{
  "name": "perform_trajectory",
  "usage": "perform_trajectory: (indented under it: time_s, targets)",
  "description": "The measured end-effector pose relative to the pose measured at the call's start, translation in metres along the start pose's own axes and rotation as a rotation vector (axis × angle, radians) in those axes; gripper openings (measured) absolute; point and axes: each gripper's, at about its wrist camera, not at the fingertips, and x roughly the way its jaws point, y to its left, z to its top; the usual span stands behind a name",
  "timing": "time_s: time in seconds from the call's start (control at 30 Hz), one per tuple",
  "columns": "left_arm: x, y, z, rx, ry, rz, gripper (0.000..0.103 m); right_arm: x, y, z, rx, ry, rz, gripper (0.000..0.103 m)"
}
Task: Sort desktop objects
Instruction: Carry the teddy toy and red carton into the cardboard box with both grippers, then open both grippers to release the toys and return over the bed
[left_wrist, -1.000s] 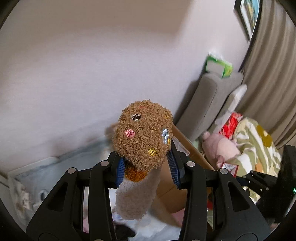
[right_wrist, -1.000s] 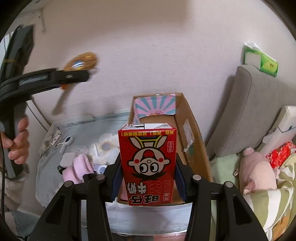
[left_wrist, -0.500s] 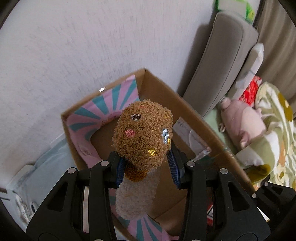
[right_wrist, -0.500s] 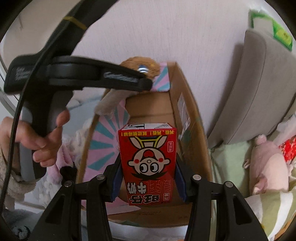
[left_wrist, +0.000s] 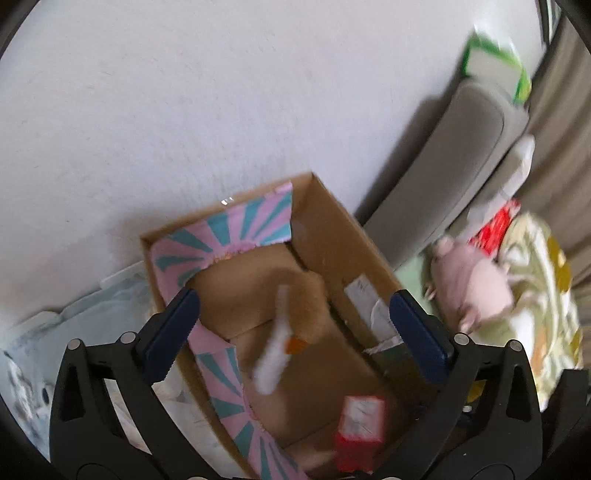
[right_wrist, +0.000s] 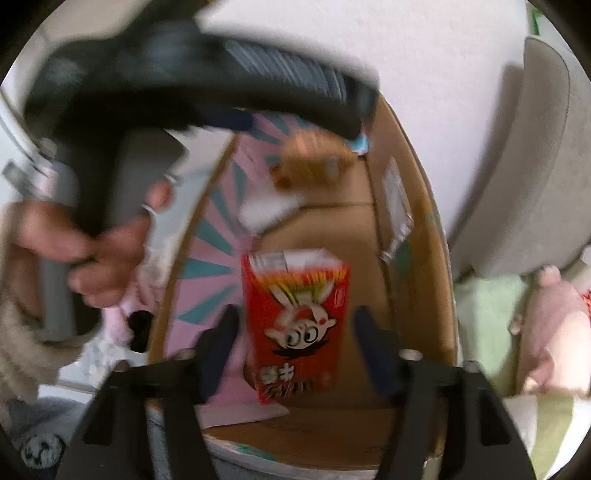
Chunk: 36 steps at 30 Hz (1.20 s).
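Note:
Both grippers hang open over a cardboard box (left_wrist: 343, 236) lined with pink and teal striped flaps. My left gripper (left_wrist: 295, 332) is open and the brown plush toy (left_wrist: 299, 310) is free below it, blurred, inside the box. My right gripper (right_wrist: 295, 347) is open; the red milk carton (right_wrist: 295, 325) with a cartoon face sits loose and tilted between its spread fingers, over the box (right_wrist: 417, 295). The carton also shows in the left wrist view (left_wrist: 360, 432). The plush also shows in the right wrist view (right_wrist: 314, 166).
The box stands against a white wall. A grey cushion (left_wrist: 461, 177) and a pink plush pig (left_wrist: 476, 284) lie to the right. A pale cloth with small items (left_wrist: 37, 369) lies left of the box. The left hand and its gripper handle (right_wrist: 110, 147) fill the right wrist view's upper left.
Both grippers have opened over the box. The brown plush has left the left gripper and the red carton has left the right gripper; both are dropping into the box.

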Motion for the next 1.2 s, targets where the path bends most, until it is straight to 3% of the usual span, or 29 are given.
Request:
perform_trajectory:
  time_s: [0.37, 0.87, 1.2]
  targets:
    - [-0.075, 0.061, -0.015, -0.196, -0.104, 0.010, 0.102, -0.036, -0.009, -0.006, 0.033, -0.131, -0.051, 0.069]
    - [-0.178, 0.155, -0.078, -0.272, -0.184, 0.186, 0.102, -0.051, 0.030, 0.009, 0.012, -0.200, -0.051, 0.069]
    - [-0.244, 0.218, -0.136, -0.389, -0.219, 0.248, 0.102, -0.061, 0.071, 0.009, -0.020, -0.239, -0.014, 0.069]
